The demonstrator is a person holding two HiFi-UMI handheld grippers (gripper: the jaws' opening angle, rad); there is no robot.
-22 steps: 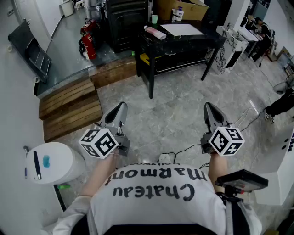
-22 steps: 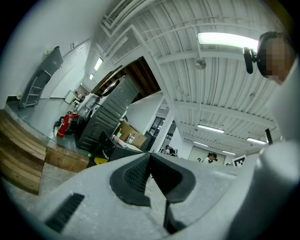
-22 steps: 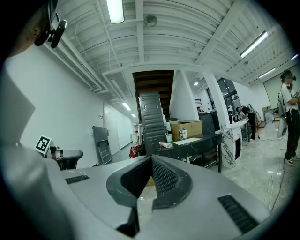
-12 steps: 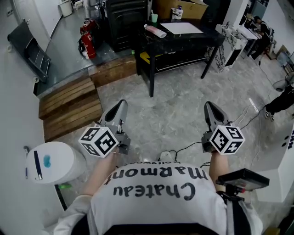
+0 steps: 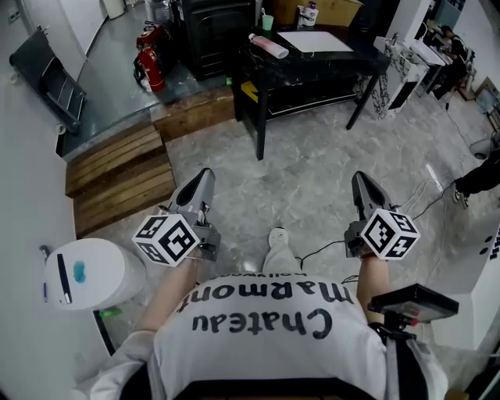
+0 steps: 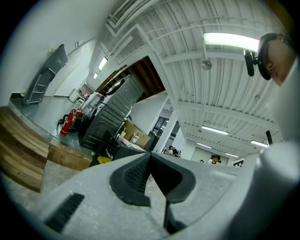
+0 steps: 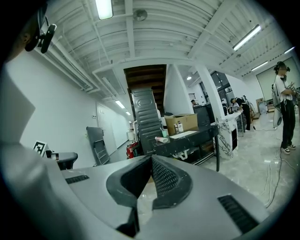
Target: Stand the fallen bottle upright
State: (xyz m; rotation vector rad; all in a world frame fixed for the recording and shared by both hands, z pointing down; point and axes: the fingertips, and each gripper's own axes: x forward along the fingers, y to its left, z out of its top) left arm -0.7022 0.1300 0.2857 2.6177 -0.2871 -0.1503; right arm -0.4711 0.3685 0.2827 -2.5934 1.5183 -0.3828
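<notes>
The fallen bottle [image 5: 269, 46], pale pink and white, lies on its side on the left end of a black table [image 5: 328, 62] far ahead across the floor. From the right gripper view the bottle [image 7: 162, 139] is a small shape on the tabletop; in the left gripper view the bottle [image 6: 124, 139] is tiny. My left gripper [image 5: 205, 178] and right gripper [image 5: 359, 180] are held out level at waist height, well short of the table. Both have their jaws shut with nothing between them, as the left gripper [image 6: 150, 155] and right gripper [image 7: 151, 158] views show.
On the table stand a green cup [image 5: 268, 22], a small white bottle [image 5: 311, 14], a white sheet [image 5: 315, 40] and a cardboard box [image 7: 181, 123]. Wooden steps [image 5: 117, 176] and red fire extinguishers [image 5: 152, 69] lie left, a white bin [image 5: 90, 275] near left, cables [image 5: 426, 195] right.
The view has shifted forward, so the table sits a little nearer the top edge. A foot now shows between the grippers. Both grippers stay shut and level.
</notes>
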